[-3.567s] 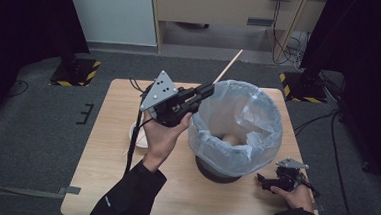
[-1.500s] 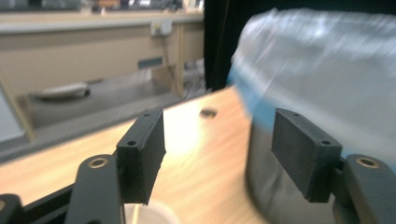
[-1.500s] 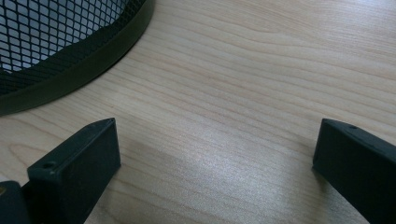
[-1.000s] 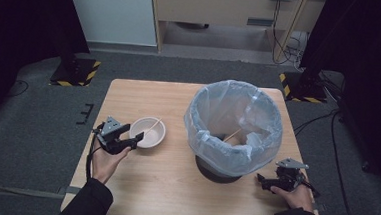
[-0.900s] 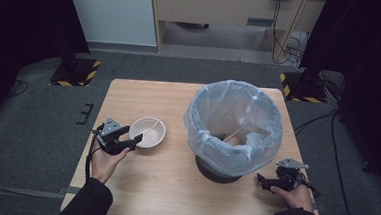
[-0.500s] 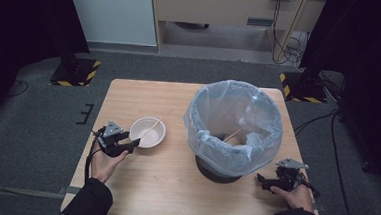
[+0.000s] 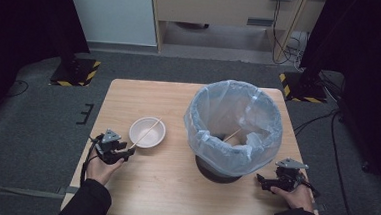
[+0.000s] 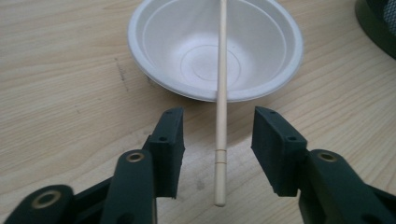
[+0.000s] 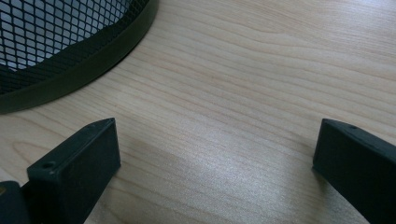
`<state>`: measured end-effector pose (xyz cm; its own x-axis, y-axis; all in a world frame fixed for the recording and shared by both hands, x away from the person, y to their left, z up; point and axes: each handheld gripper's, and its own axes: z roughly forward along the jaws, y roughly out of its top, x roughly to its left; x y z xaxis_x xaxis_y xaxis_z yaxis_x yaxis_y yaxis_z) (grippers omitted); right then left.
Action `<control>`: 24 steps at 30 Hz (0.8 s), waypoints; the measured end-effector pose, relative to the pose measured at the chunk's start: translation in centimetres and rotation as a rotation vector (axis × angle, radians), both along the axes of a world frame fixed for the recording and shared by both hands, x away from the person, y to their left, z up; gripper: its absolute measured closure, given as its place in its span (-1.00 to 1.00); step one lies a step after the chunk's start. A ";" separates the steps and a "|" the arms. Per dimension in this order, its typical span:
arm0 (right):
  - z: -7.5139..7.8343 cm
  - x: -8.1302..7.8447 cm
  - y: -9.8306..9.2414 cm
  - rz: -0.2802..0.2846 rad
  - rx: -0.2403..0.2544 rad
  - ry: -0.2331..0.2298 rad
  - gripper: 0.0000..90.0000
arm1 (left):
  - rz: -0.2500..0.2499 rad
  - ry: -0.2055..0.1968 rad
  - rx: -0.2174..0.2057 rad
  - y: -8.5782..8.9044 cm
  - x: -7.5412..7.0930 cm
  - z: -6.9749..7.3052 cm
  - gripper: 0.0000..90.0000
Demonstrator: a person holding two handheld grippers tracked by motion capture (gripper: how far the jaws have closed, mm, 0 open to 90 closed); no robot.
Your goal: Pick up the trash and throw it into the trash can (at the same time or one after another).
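Left gripper closing in on the chopstick at the bowl.
Chopstick leans on the bowl's near rim, its lower end on the table between the jaws, which have just been closing; about half open, pads not touching it. Right gripper rests on the table near the bin base, jaws wide apart, nothing between them.

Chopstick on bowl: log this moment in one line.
left hand-held gripper: closing, astride chopstick, untouched | bowl: under chopstick | right hand-held gripper: open
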<state>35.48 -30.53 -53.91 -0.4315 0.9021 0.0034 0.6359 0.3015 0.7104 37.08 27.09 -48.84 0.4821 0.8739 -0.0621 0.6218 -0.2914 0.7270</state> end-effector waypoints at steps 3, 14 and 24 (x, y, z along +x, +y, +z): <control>0.0 0.0 0.0 0.000 0.000 0.000 -0.98 | -0.006 0.017 0.015 -0.1 0.1 -0.2 0.31; 0.0 0.0 0.0 0.000 0.000 0.000 -0.98 | -0.010 0.044 0.034 -0.3 0.2 -0.1 0.68; 0.0 0.0 0.0 0.000 0.000 0.000 -0.98 | -0.004 0.054 0.044 -0.3 0.2 0.1 0.88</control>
<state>35.48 -30.53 -53.91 -0.4317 0.9020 0.0035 0.6360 0.3016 0.7104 37.24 26.77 -48.76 0.4830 0.8742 -0.0498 0.6586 -0.3252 0.6786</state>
